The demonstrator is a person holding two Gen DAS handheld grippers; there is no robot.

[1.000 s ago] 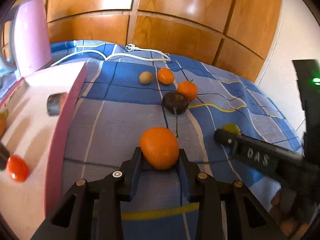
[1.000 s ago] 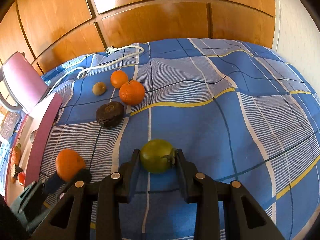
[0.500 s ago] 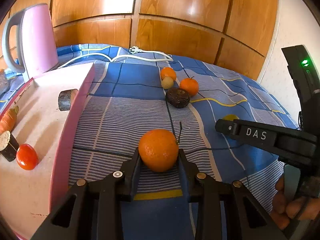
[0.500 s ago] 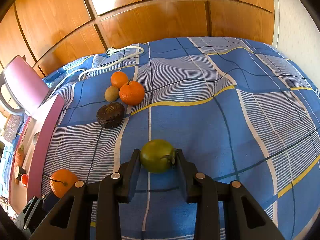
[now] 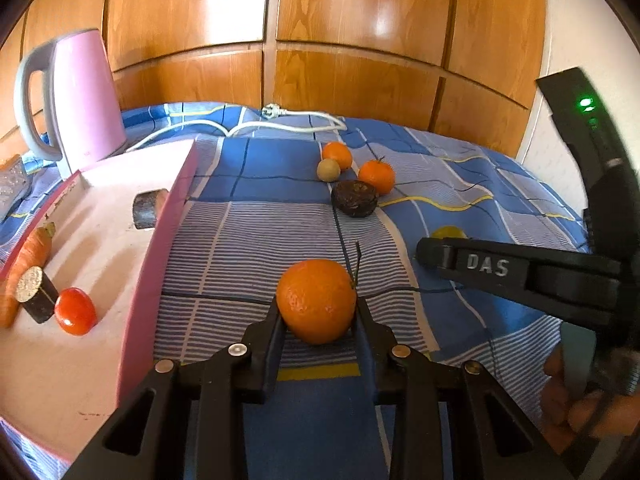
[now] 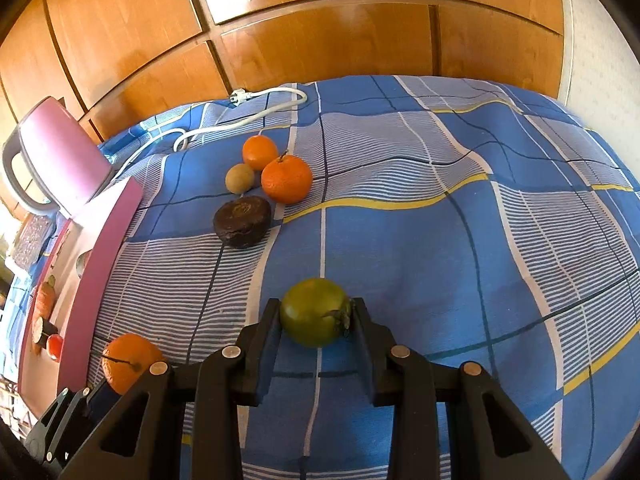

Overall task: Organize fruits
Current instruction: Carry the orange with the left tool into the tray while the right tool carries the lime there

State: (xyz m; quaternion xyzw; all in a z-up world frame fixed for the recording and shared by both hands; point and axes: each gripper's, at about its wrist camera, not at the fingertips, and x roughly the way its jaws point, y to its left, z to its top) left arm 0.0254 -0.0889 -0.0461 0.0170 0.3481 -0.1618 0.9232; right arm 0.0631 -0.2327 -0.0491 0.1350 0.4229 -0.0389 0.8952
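Your left gripper (image 5: pixel 316 320) has its fingers clamped on an orange (image 5: pixel 316 301), held above the blue checked bedspread (image 5: pixel 280 184) just beside the pink tray (image 5: pixel 160 264). Your right gripper (image 6: pixel 316 322) grips a green fruit (image 6: pixel 315 311) the same way, over the bedspread to the right of the orange. Further back sit two more oranges (image 6: pixel 286 178), a small brownish fruit (image 6: pixel 239 178) and a dark round fruit (image 6: pixel 241 221), close together. On the tray lie a carrot (image 5: pixel 28 256), a red tomato (image 5: pixel 75 311) and two dark cut pieces. A pink kettle (image 5: pixel 86 96) stands behind the tray, and a white cable (image 6: pixel 256 114) lies near the wooden panels
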